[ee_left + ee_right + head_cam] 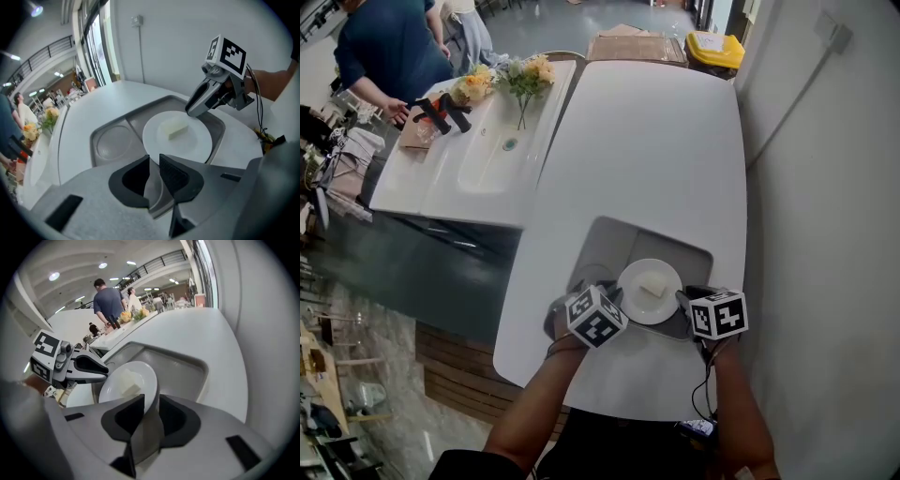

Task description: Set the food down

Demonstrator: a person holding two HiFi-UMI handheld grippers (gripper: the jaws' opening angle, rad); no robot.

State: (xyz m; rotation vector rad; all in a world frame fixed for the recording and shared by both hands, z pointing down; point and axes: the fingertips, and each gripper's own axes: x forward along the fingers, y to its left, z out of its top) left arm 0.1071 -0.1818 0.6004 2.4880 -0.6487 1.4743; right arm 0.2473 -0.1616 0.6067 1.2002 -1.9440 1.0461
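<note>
white plate (637,306) with a pale food block (652,289) rests in a grey tray (609,244) on the white surface (656,141), near end, seemingly set down; right gripper (150,404) fingers slightly spread round its rim, left gripper (154,164) fingers pinching the tray edge; next, likely release and withdraw.

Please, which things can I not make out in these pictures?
- Whether the white round plate rests on the grey recessed tray: every view, the plate hides its underside.
- What the pale rectangular food block is: featureless in all views.
- Whether the right gripper presses the rim: right gripper view, rim fills the gap.
</note>
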